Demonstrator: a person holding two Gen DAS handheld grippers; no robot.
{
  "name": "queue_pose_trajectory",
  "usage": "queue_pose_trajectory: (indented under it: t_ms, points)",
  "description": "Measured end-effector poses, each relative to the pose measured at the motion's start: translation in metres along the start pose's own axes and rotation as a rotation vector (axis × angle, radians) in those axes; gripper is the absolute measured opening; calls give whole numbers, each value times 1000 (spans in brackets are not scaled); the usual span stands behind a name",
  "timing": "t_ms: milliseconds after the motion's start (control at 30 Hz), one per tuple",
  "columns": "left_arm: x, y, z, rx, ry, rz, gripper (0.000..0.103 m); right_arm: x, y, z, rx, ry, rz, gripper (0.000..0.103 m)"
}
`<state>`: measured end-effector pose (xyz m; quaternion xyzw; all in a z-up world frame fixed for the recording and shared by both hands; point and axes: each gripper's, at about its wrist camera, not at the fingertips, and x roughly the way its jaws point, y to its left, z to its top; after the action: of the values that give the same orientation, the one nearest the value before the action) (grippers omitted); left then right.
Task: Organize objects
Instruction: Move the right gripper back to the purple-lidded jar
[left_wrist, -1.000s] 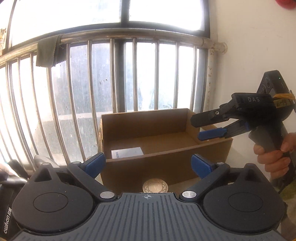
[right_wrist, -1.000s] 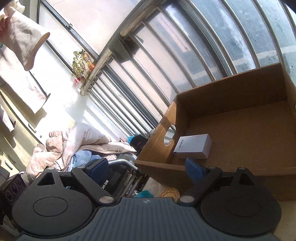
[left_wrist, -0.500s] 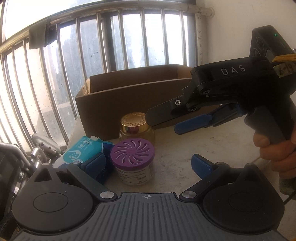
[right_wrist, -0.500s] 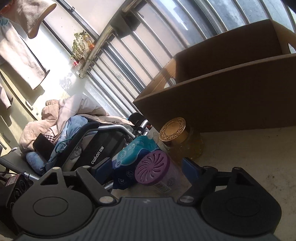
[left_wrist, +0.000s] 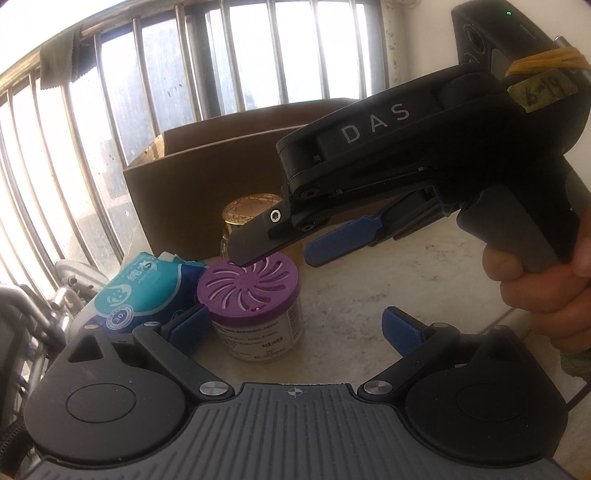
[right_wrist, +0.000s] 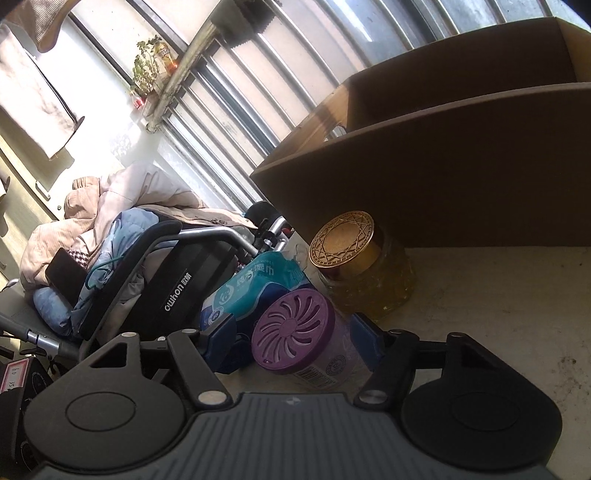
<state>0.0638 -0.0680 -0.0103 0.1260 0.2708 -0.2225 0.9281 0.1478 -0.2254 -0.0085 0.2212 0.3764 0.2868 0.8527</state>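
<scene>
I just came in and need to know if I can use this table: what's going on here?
A person is tidying items with a handheld gripper in each hand. The right gripper is closing its jaws around the purple-lidded jar, which sits between them on the table; I can't tell whether the pads press it yet. The left gripper is open beside the same jar. A gold-lidded jar and a wipes pack wait by the cardboard box.
</scene>
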Motion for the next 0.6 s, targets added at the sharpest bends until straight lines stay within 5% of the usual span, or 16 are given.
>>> queue_pose_trajectory:
  t_ms: [600]
  points:
    - [-4,-5,-3,-32,-9,-65,101,3,-1,2,5,46,-12,72]
